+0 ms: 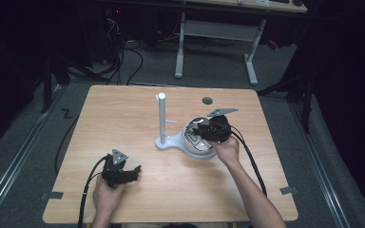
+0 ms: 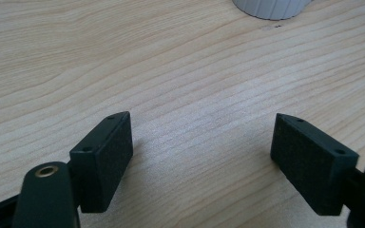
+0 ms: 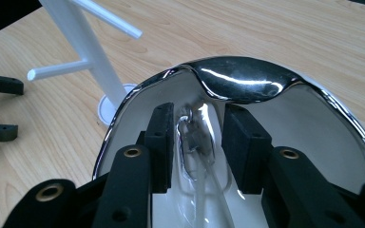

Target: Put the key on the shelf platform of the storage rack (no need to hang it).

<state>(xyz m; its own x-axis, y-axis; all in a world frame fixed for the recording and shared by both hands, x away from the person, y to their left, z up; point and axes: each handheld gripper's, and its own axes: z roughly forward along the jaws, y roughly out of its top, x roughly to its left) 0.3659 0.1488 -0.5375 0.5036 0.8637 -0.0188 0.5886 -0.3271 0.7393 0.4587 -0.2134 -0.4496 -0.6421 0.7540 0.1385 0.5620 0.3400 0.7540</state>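
On the wooden table point(image 1: 123, 118) a white stand point(image 1: 162, 121) with pegs rises just beside a shiny metal bowl point(image 3: 237, 83). The right gripper point(image 3: 197, 142) dips into that bowl, jaws partly apart with a small glinting piece between them, seemingly just let go. The left gripper point(image 2: 202, 156) rests wide open, empty. Next, I'd guess, the right one lifts clear.

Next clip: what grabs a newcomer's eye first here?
The shiny chrome bowl right of the table's centre, with the right tool lowered into it, jaws apart around a small glinting thing lying inside. Just left of the bowl stands a white stand with side pegs. Near the table's front left, the left tool rests open over bare wood.
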